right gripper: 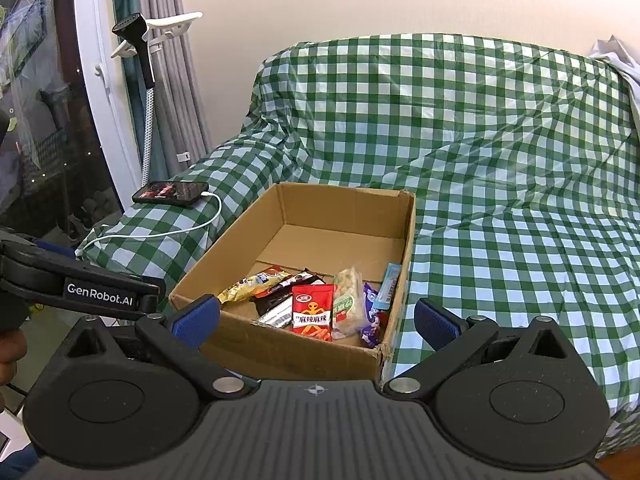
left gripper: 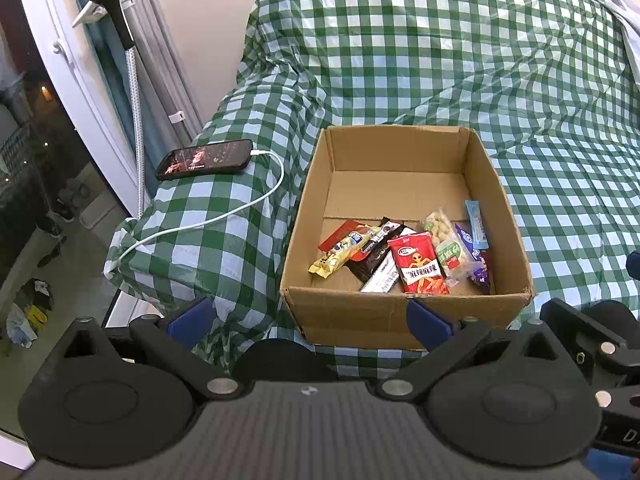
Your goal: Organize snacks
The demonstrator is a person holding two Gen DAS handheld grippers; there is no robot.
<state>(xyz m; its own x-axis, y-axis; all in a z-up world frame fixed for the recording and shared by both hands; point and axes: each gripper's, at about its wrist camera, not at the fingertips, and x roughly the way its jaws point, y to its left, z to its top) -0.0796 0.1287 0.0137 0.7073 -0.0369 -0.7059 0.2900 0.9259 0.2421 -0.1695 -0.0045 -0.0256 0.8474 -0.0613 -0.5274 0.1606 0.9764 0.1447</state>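
Note:
An open cardboard box (left gripper: 308,208) (right gripper: 406,240) rests on a green checked cover. Several snack packs lie in its near half: a red pack (left gripper: 420,268) (right gripper: 312,312), a yellow pack (left gripper: 334,260) (right gripper: 242,290), a clear bag of pale snacks (left gripper: 444,240) (right gripper: 348,300), a light blue stick (left gripper: 477,224) (right gripper: 388,286) and dark wrappers (left gripper: 376,254). My left gripper (left gripper: 310,320) is open just short of the box's near wall, nothing between its blue pads. My right gripper (right gripper: 316,320) is open too, straddling the box's near right corner.
A phone (left gripper: 206,159) (right gripper: 170,192) on a white charging cable (left gripper: 224,212) lies on the covered armrest left of the box. A window and a black-headed hose (left gripper: 120,12) are at the far left. The checked cover (left gripper: 520,100) spreads to the right. The left gripper's body (right gripper: 80,284) shows in the right wrist view.

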